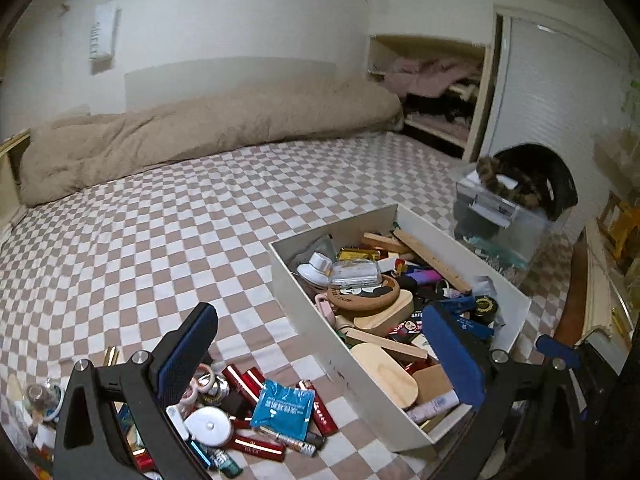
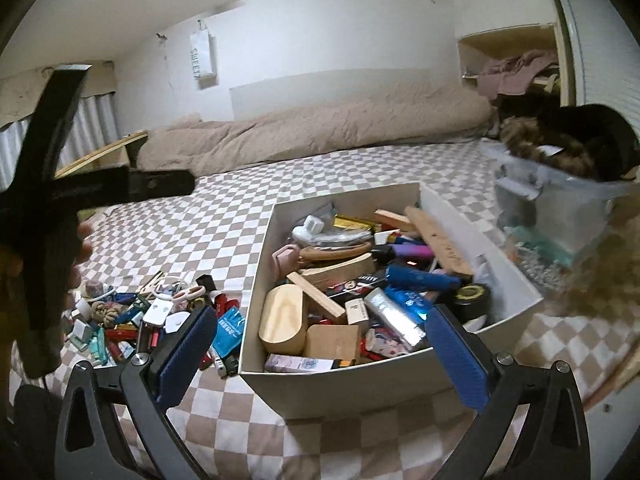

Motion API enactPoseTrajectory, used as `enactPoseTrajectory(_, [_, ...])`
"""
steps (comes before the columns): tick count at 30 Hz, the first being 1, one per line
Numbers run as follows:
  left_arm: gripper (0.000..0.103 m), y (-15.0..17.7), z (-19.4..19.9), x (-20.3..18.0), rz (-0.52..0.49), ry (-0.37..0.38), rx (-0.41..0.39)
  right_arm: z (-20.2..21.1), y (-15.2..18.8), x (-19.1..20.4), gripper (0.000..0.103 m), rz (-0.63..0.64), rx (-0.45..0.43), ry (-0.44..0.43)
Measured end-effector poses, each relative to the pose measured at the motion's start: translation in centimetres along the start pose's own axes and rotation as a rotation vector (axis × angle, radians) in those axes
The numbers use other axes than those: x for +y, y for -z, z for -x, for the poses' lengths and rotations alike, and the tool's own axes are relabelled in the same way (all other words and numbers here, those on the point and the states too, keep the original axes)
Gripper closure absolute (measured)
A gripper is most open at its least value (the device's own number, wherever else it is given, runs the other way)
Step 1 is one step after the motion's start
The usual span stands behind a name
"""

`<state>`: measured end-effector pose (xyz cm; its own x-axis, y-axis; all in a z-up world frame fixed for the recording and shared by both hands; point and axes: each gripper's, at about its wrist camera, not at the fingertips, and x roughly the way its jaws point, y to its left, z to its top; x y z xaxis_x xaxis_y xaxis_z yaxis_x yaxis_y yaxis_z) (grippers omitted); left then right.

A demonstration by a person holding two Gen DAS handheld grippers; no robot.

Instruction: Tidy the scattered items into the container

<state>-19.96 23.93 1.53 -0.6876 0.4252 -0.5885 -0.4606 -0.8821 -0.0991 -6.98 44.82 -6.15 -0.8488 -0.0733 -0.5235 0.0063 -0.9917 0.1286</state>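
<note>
A white open box (image 1: 304, 312) lies on the checked bed, full of small things: wooden blocks, tubes, a cork coaster. The same box (image 2: 340, 392) fills the middle of the right wrist view. To its left lies a loose pile of items (image 1: 256, 412): red lighters, a blue sachet (image 1: 282, 406), a white round disc, rings. The pile (image 2: 160, 312) shows in the right wrist view too. My left gripper (image 1: 320, 356) hangs open above the pile and the box's near corner, holding nothing. Over the box's near wall my right gripper (image 2: 320, 360) stands wide open and empty.
A clear plastic bin (image 1: 508, 216) with a black hat and a fur piece on it stands right of the box. A beige duvet (image 1: 200, 136) runs along the far wall. The left gripper's black body (image 2: 60, 184) and a hand rise at the left.
</note>
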Motion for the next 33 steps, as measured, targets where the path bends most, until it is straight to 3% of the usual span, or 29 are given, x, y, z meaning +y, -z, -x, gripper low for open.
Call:
enactPoseTrajectory(17, [0.0, 4.6, 8.8, 0.2, -0.08, -0.122, -0.079, 5.7, -0.1, 2.6, 0.0, 0.024, -0.057, 0.041])
enactPoseTrajectory(23, [0.0, 6.6, 11.2, -0.6, -0.12, -0.127, -0.098, 7.1, 0.3, 3.5, 0.0, 0.023, -0.07, 0.056])
enactPoseTrajectory(33, [0.0, 8.7, 13.4, -0.8, -0.103, -0.112, -0.108, 8.8, 1.1, 4.7, 0.0, 0.054, -0.08, 0.072])
